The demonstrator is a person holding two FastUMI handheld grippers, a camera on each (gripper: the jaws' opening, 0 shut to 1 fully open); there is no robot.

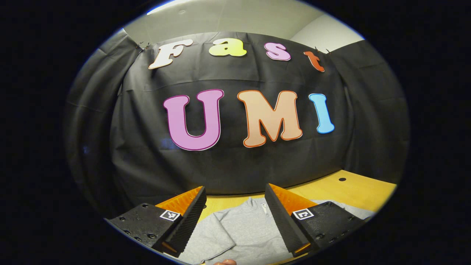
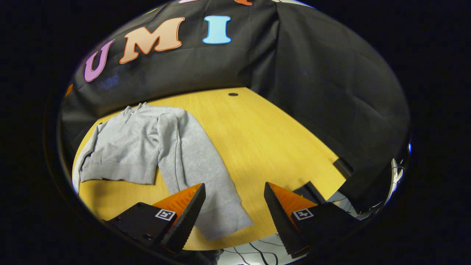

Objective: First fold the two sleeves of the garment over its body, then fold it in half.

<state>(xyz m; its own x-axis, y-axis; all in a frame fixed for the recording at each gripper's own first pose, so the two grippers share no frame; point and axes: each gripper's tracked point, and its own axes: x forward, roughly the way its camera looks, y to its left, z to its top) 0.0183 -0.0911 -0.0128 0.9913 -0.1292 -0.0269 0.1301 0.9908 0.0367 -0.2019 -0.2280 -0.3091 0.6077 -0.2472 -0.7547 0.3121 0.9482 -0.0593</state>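
A light grey sweatshirt (image 2: 128, 147) lies flat on the yellow wooden table (image 2: 265, 140), collar toward the black cloth wall. One long sleeve (image 2: 206, 176) stretches from the shoulder down to the table's near edge. My right gripper (image 2: 234, 195) hovers open above that sleeve's cuff end, nothing between its fingers. In the left gripper view the same sweatshirt (image 1: 243, 232) shows low down, its collar and one sleeve lying on the table (image 1: 353, 191). My left gripper (image 1: 235, 198) is held open above it, empty.
The black cloth wall (image 2: 323, 92) closes off the table's far and right sides. A small dark hole (image 2: 233, 94) sits in the tabletop near the back. Cables (image 2: 257, 254) hang below the near edge. A fingertip (image 1: 225, 262) peeks in at the bottom of the left gripper view.
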